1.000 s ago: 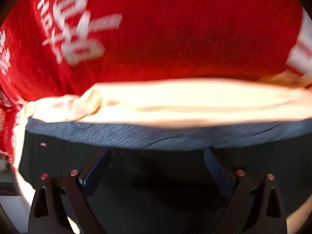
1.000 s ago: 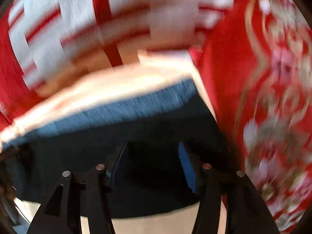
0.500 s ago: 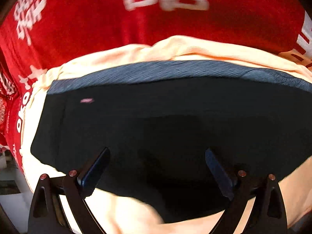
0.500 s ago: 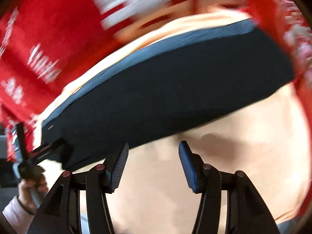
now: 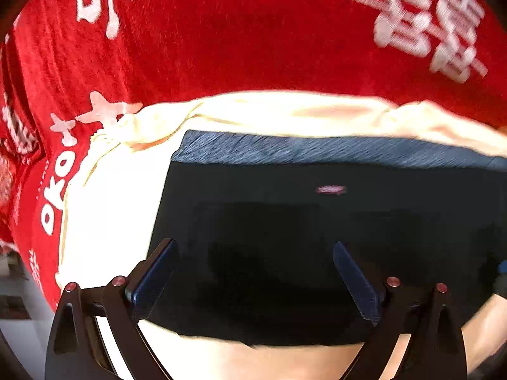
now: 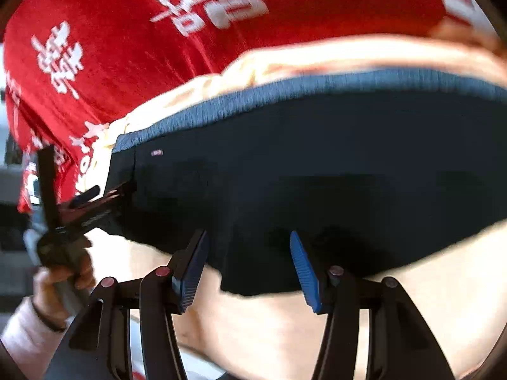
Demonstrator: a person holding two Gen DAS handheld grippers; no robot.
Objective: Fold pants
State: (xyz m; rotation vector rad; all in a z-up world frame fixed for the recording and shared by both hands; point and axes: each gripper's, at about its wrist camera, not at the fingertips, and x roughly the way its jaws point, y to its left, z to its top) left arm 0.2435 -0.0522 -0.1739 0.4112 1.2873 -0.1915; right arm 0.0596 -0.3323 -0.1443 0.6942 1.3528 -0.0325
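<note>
Over the pants (image 5: 317,237), left gripper (image 5: 253,272) and right gripper (image 6: 247,259) hang released.

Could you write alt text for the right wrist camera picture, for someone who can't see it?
Dark folded pants with a blue-grey waistband lie on a cream cloth over a red printed cloth. The open right gripper hovers at their near edge, and the left gripper reaches their left edge.
</note>
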